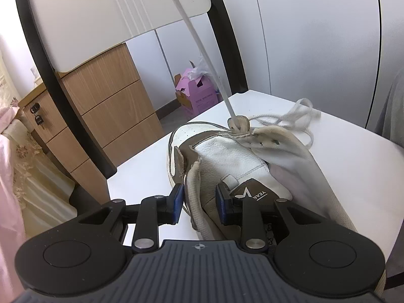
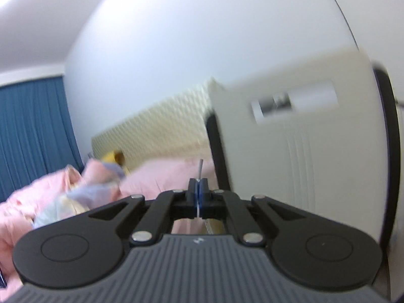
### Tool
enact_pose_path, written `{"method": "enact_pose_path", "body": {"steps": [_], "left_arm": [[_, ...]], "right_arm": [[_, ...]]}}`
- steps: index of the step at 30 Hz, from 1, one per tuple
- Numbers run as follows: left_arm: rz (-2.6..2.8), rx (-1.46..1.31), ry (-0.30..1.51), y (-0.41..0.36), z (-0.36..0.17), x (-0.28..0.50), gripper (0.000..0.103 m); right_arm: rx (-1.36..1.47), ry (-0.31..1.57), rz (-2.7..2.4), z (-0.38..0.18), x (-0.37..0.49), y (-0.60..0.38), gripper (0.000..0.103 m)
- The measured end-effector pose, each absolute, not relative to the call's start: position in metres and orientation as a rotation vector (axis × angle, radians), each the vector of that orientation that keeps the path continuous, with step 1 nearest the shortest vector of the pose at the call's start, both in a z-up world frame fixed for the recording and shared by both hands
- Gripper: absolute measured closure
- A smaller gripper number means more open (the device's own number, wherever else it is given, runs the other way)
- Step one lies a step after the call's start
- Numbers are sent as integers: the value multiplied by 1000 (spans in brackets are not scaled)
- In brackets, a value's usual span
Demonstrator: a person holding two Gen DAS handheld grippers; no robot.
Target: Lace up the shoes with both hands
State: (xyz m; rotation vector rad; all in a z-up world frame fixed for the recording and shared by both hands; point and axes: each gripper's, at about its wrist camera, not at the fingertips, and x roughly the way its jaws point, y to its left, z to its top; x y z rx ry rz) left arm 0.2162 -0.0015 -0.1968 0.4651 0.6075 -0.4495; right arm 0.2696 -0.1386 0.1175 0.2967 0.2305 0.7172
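Blurred bedding [image 2: 63, 192] backs right hand-held gripper [image 2: 199, 189] pinching lace [image 2: 200, 169].

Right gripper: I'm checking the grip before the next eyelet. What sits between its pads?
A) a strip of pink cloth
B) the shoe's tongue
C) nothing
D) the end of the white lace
D: the right gripper is shut on the white lace, whose tip pokes out past the pads.

A black-framed white chair [image 1: 75, 25] faces me, wooden drawers [image 1: 106, 116] and a pink box [image 1: 199, 96] behind; blue curtains [image 2: 30, 131] hang past pink bedding [image 2: 164, 176].
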Motion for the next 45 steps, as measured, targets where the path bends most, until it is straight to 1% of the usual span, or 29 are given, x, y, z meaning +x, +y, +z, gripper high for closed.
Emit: {"method": "enact_pose_path", "body": {"steps": [5,7,9,16,19,21,23,24,25,26,27,28,32,35,39,42,44,45], "left_arm": [[-425,454,621,0,-195,218,73],[-405,468,623,0,-196,219,79],[-393,500,620,0,-197,219,83],[-388,486,627,7,-197,220,84],[-389,483,622,7,-197,219,84],[-402,467,621,5,-198,219,83],[-402,466,612,3,-197,216,80],[-401,458,610,4,-196,213,71],[-400,438,610,7,-193,210,60],[-395,413,606,11,-189,205,54],[-392,387,598,15,-185,200,44],[-395,355,581,21,-178,194,41],[-368,214,555,46,-146,173,41],[-336,104,527,60,-111,152,41],[-322,101,416,49,-52,135,40],[-348,148,341,24,-20,134,40],[-395,153,326,6,-8,138,41],[-414,152,328,-2,-4,141,45]], "right_arm": [[294,110,734,187,273,-137,101],[295,59,719,211,273,-139,101],[312,20,710,230,273,-143,101],[329,-94,740,297,264,-144,101],[355,-109,759,317,258,-145,101],[329,-56,768,314,259,-138,101],[312,-8,763,301,260,-136,101],[330,10,762,293,262,-141,101],[348,27,761,286,264,-146,101],[344,35,757,279,263,-150,101],[345,43,754,273,262,-155,101],[349,64,753,265,262,-160,101],[330,153,748,223,256,-176,101],[326,277,773,178,251,-177,101],[318,442,806,122,235,-165,101],[366,520,823,109,219,-167,101],[405,555,834,106,211,-174,101],[422,567,837,105,208,-178,101]]}}
